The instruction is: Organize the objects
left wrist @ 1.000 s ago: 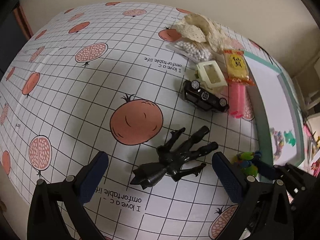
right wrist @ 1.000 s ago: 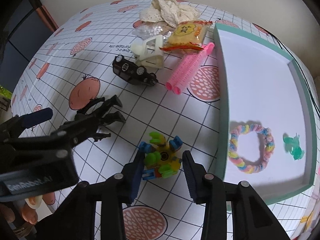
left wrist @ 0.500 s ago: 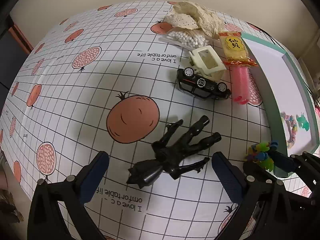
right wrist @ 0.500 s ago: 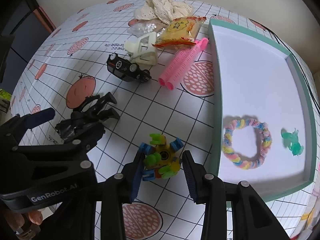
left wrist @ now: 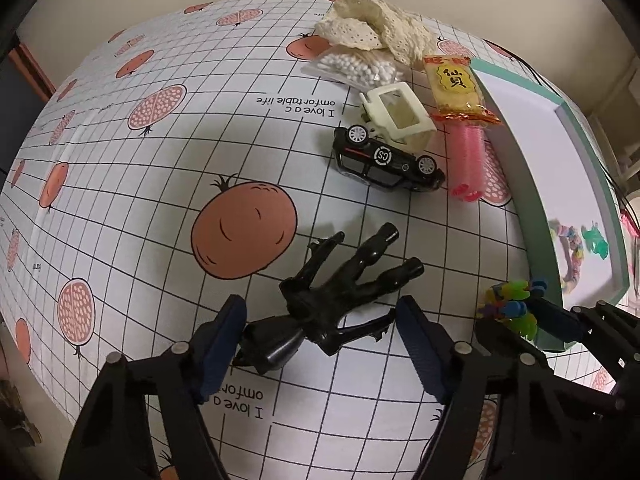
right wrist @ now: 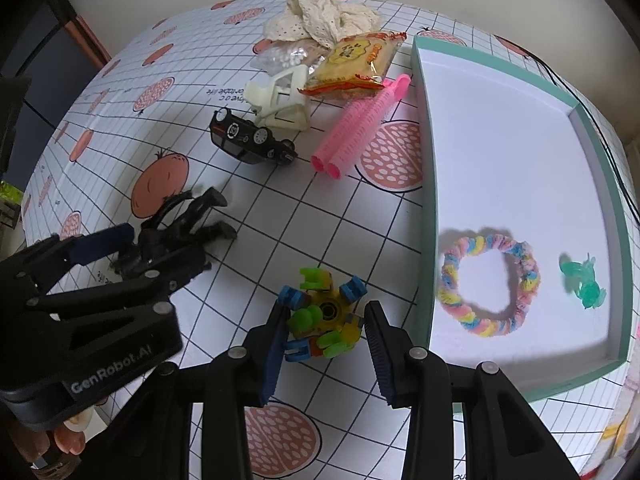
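A black action figure (left wrist: 320, 304) lies on the gridded tablecloth. My left gripper (left wrist: 320, 346) straddles its head and torso, and its jaws are closing with the figure between them; the pads are at its sides but no firm press shows. In the right wrist view the same left gripper (right wrist: 148, 254) hangs over the figure (right wrist: 188, 224). My right gripper (right wrist: 326, 332) is shut on a small multicoloured block toy (right wrist: 320, 316) that rests on the cloth just left of the teal tray (right wrist: 424, 200). A pastel braided ring (right wrist: 452, 280) and a green trinket (right wrist: 584, 280) lie in the tray.
Behind the figure lie a black toy car (left wrist: 384, 160) on its side, a cream plastic frame (left wrist: 400, 116), pink hair rollers (right wrist: 360, 128), a yellow snack packet (right wrist: 352, 64), a bag of white beads (left wrist: 356, 68) and a lace cloth (right wrist: 320, 20). A person's fingers (right wrist: 68, 440) show at lower left.
My left gripper's jaws have come in from wide apart to close around the black figure. The right gripper and the block toy between its pads have kept still.
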`<state>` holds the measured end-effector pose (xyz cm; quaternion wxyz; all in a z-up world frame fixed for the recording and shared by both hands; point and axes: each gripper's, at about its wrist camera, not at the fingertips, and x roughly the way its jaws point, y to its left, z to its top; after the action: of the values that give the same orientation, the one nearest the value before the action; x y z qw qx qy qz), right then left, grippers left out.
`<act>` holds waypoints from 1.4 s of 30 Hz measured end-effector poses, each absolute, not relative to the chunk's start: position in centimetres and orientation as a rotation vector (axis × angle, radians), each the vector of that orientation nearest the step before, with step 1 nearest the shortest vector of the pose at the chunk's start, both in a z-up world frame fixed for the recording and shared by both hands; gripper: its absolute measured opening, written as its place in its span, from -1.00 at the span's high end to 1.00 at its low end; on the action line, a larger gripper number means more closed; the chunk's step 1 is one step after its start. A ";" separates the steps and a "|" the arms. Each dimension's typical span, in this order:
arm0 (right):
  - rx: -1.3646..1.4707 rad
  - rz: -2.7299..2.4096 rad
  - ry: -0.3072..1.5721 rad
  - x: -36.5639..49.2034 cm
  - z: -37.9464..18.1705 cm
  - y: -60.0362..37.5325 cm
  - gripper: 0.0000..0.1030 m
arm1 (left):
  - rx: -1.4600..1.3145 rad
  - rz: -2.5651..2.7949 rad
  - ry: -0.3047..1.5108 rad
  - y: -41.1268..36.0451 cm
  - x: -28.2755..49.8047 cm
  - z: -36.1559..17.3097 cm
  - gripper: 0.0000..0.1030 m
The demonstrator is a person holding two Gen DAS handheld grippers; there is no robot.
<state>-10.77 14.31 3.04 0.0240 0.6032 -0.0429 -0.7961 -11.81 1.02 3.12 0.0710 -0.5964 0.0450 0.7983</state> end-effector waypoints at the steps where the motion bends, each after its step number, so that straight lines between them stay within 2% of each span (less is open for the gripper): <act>1: 1.864 -2.465 -0.143 -10.8 3.1 14.4 0.20 | -1.797 2.398 0.133 1.0 -11.8 3.1 -0.37; 3: 1.863 -2.467 -0.149 -10.8 3.1 14.4 0.20 | -1.807 2.389 0.133 1.0 -11.8 3.0 -0.22; 5: 1.866 -2.467 -0.145 -11.0 2.9 14.2 0.20 | -1.806 2.373 0.124 1.1 -11.7 3.0 -0.15; 7: 1.866 -2.468 -0.146 -11.0 2.9 14.1 0.20 | -1.798 2.363 0.123 1.4 -11.6 3.2 0.03; 12: 1.864 -2.468 -0.140 -11.0 3.0 14.0 0.20 | -1.792 2.363 0.122 1.5 -11.4 3.5 0.09; 14: 1.858 -2.469 -0.145 -11.1 3.0 14.1 0.20 | -1.781 2.366 0.103 1.4 -11.4 3.8 0.24; 15: 1.855 -2.469 -0.145 -11.1 3.1 14.1 0.20 | -1.776 2.372 0.100 1.4 -11.4 4.0 0.40; 27: 1.800 -2.519 -0.162 -11.0 4.2 14.7 0.21 | -1.725 2.389 0.081 1.2 -11.4 4.9 0.47; 31: 1.771 -2.538 -0.183 -10.7 4.7 15.1 0.21 | -1.695 2.413 0.050 1.1 -11.8 5.5 0.54; 42: 1.711 -2.568 -0.210 -10.8 5.5 15.4 0.21 | -1.615 2.452 -0.067 -0.7 -12.9 6.5 0.54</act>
<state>-10.75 15.39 5.52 0.0243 0.5530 -0.0678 -0.8301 -12.94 -0.67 6.52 0.1022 -0.5470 -0.0227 0.8305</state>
